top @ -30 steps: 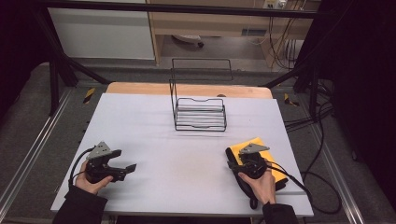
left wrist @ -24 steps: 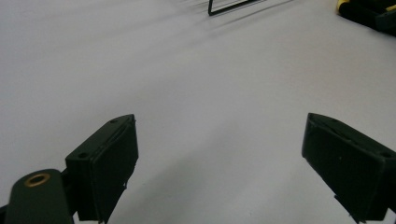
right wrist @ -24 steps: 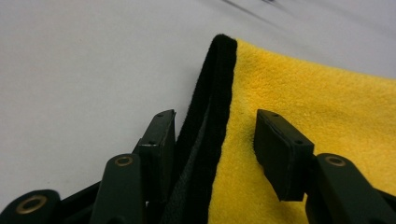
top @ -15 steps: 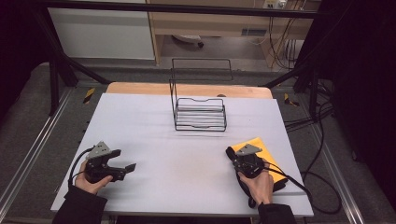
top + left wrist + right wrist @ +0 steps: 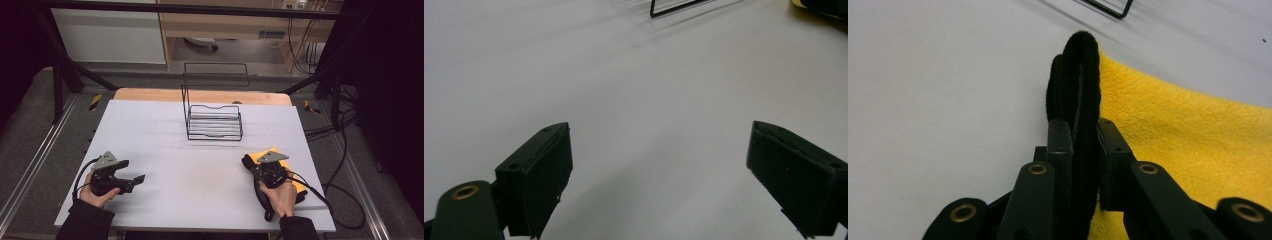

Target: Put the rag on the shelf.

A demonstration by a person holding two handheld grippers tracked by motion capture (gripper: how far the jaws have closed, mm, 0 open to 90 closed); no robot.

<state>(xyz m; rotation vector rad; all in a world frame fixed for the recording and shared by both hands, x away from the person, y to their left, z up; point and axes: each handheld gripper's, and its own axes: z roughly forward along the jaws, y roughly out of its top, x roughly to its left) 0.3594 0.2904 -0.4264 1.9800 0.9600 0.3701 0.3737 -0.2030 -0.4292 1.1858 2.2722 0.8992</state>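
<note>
The right claw (image 5: pixel 1082 137), its jaws just closing, pinches a folded black cloth (image 5: pixel 1078 75) that hides part of the yellow cloth (image 5: pixel 1188 145), while the left claw (image 5: pixel 664 170) gapes empty over the bench (image 5: pixel 649 90).

Left black handheld two-jaw tool (image 5: pixel 131 179): grey three-cornered plate on top, black cable looping off its rear. Jaws are flat black rectangular blocks, small screw holes in faces; brass-coloured rivet at linkage. Right black handheld two-jaw tool (image 5: pixel 1082 137): same grey plate, black linkage bars with brass-ringed pivots, black cable trailing behind. Person wears dark long sleeves on both forearms.
</note>
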